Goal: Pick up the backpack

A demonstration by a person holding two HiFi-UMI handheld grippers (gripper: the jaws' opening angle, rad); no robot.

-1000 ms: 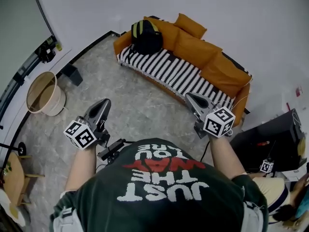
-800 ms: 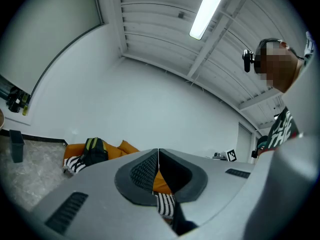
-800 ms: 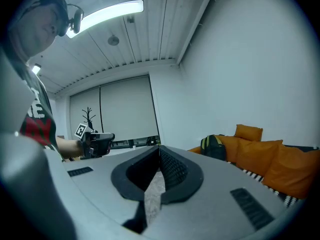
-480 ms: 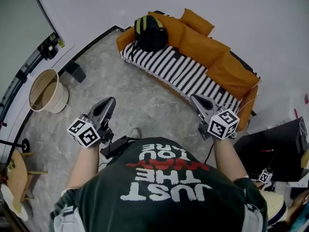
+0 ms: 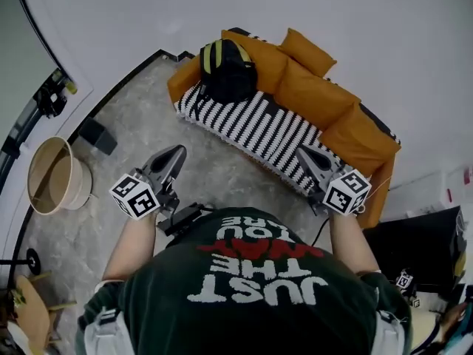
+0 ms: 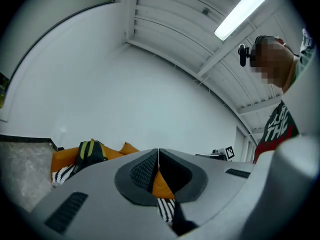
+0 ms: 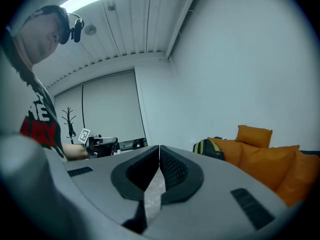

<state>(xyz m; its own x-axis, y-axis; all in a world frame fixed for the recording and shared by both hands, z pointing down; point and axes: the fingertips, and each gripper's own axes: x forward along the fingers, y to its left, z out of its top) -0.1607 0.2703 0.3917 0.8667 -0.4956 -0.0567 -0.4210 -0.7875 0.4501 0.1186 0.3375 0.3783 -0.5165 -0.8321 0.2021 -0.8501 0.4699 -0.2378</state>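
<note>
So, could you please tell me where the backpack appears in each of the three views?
Head view: backpack at top centre, on the sofa's picture-left end.
Left gripper view: backpack at lower left, small, against the white wall.
Right gripper view: backpack just right of centre, left of the cushions.
Shared landmark: the orange sofa it sits on, seen in all three.

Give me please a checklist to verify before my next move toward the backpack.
1. The backpack located, on one end of the sofa: ok.
2. The left gripper empty, jaws together: ok.
3. The right gripper empty, jaws together: ok.
4. Jaws open for a grasp: not ok, both shut.
5. Grippers within reach of the backpack: not ok, both far from it.
6. Top handle of the backpack seen: cannot tell.
</note>
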